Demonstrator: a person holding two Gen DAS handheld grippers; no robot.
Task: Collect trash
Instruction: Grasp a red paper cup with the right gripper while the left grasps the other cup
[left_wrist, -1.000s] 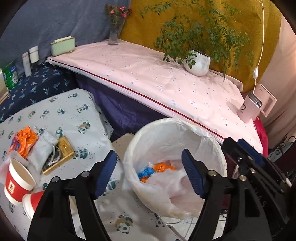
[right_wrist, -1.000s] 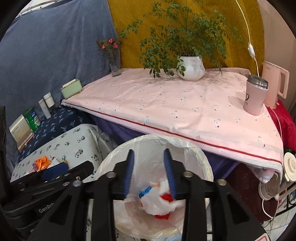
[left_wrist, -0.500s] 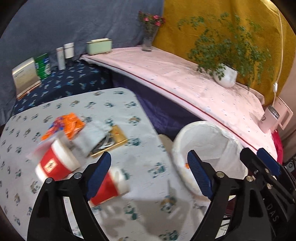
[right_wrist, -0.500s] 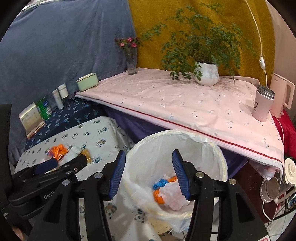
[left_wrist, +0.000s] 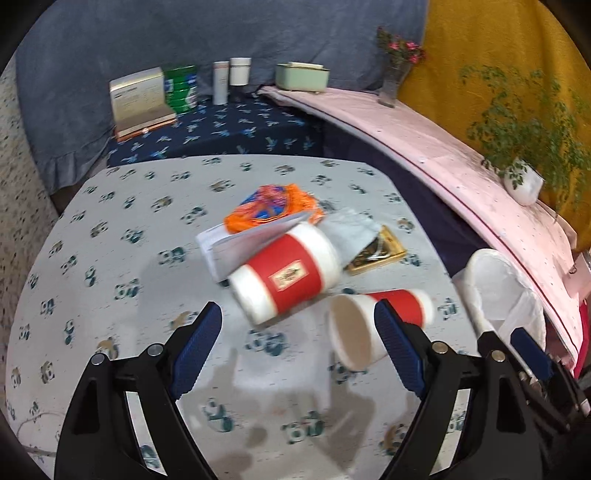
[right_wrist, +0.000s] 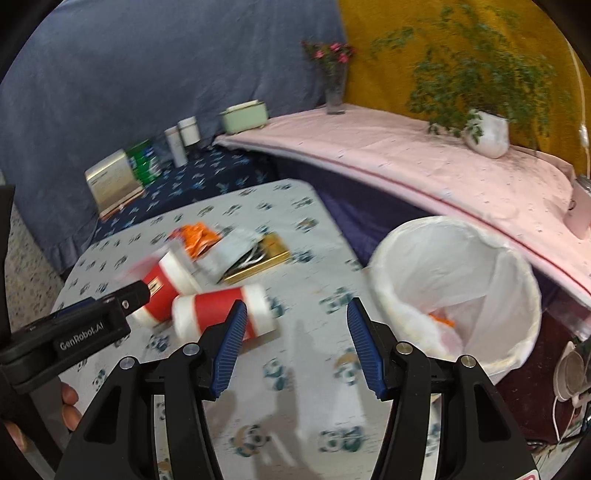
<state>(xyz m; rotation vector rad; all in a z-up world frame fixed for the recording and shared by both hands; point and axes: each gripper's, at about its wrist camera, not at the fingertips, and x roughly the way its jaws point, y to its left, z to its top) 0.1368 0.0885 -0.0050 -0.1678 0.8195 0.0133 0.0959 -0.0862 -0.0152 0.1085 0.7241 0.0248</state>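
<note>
Nearest the camera, the left gripper (left_wrist: 297, 345) hangs over a table (left_wrist: 110, 258) covered in a pale cloth printed with pandas; its blue-padded jaws are spread wide with nothing between them, having just opened further earlier in the past second. The right gripper (right_wrist: 293, 341) hovers beside it over the same cloth, jaws parted and empty, also just widened. A person's fingers (right_wrist: 70, 402) show at the lower left edge of the right wrist view. Just beyond the left gripper's tips, two red and white paper cups lie on their sides: the nearer cup (left_wrist: 373, 325) shows its open mouth, and the second cup (left_wrist: 286, 275) lies tilted just behind it, resting against white folded paper (left_wrist: 240, 245). Behind these sit an orange wrapper (left_wrist: 273, 206), a grey pouch (left_wrist: 354, 230) and a flat gold box (left_wrist: 380, 254). To the right, off the table's edge, stands a white-lined trash bin (right_wrist: 454, 291) with orange scraps inside. Farther back, a pink-covered shelf (right_wrist: 406, 158) holds a potted plant (right_wrist: 487, 129) and a vase of flowers (right_wrist: 334, 85).
</note>
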